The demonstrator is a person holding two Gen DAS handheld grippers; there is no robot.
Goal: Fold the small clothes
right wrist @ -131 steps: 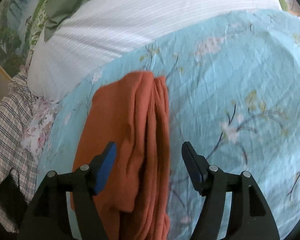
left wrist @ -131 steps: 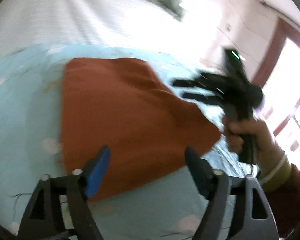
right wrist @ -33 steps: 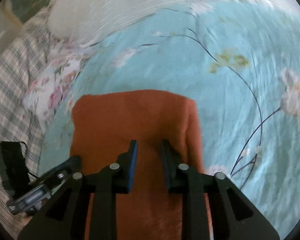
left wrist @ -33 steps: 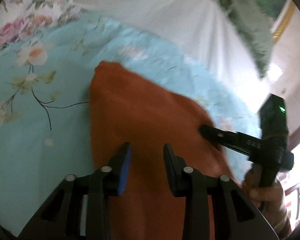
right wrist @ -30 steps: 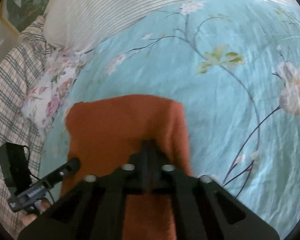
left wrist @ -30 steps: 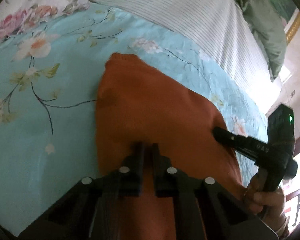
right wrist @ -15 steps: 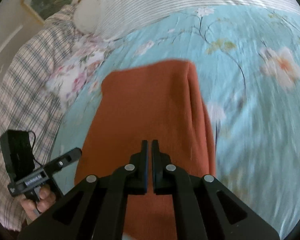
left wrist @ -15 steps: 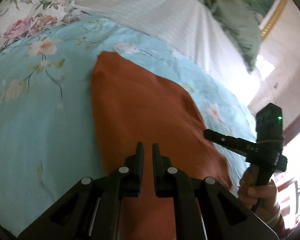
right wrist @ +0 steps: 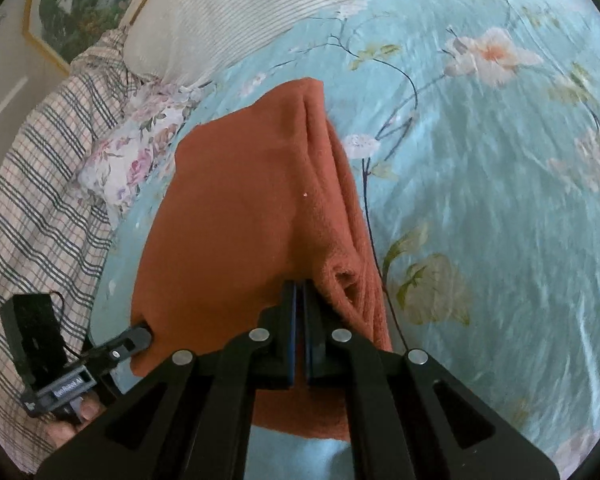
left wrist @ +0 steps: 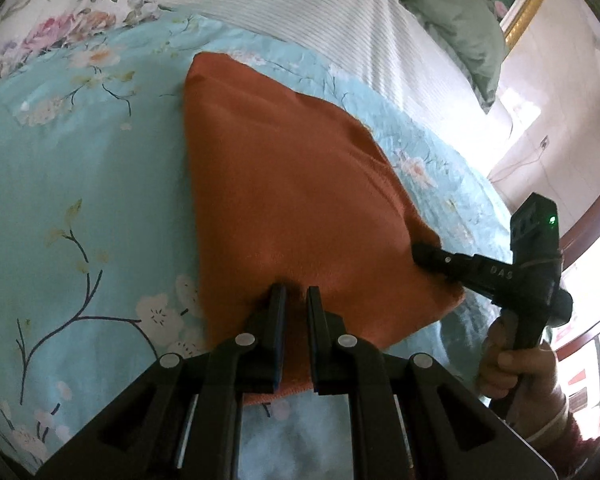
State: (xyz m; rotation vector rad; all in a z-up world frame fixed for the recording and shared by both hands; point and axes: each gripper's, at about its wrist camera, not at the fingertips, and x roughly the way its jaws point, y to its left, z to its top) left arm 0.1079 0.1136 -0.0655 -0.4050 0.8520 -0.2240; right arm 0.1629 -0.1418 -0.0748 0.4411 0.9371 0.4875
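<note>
Bright daylight, fisheye-warped, slightly blurred.

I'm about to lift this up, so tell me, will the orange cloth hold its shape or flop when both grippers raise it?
Likely floppy: the orange cloth already sags into soft ridges beside the right gripper. Its fuzzy knit looks grippy, so it probably won't slip from the left gripper. It seems light, lying folded on the blue bedspread.
</note>
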